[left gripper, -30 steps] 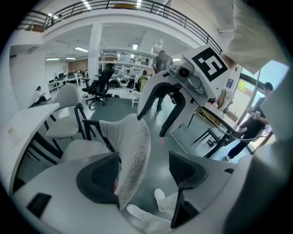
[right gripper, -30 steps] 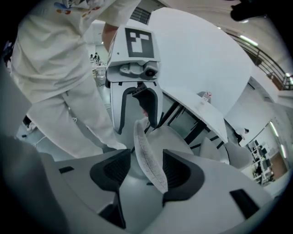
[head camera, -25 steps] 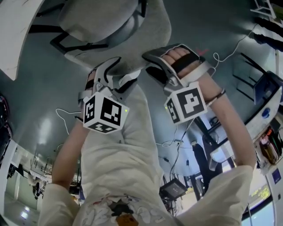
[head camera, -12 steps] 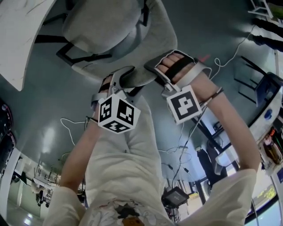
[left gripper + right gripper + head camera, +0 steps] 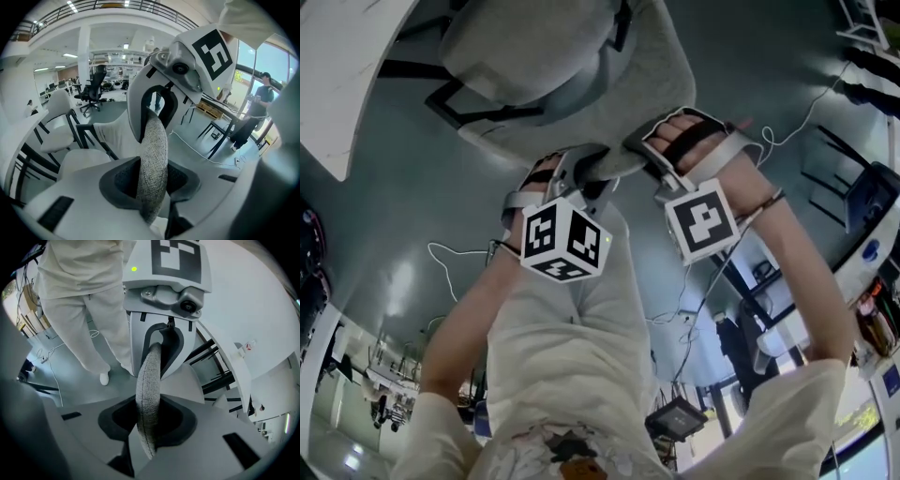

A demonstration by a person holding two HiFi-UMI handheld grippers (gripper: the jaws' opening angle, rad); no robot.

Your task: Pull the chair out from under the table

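The chair has a grey fabric backrest point(image 5: 628, 103) and a pale seat point(image 5: 516, 37) that lies partly under the white table point(image 5: 337, 75) at the upper left. My left gripper point(image 5: 581, 173) and right gripper point(image 5: 652, 155) sit side by side on the backrest's top edge. Their jaws have just been closing. In the left gripper view the woven backrest edge point(image 5: 152, 159) stands between the dark pads of the left gripper point(image 5: 152, 180), pressed from both sides. The right gripper point(image 5: 149, 416) clamps the same backrest edge point(image 5: 149, 390).
The person's pale trouser legs point(image 5: 572, 356) stand right behind the chair. White cables point(image 5: 459, 258) trail over the grey floor. Dark furniture frames point(image 5: 853, 178) stand at the right. Other white chairs point(image 5: 56, 105) and a black office chair point(image 5: 96, 86) show beyond.
Both grippers have sunk onto the top edge of the backrest, and their jaws have closed on it. The chair itself stays in place by the table.
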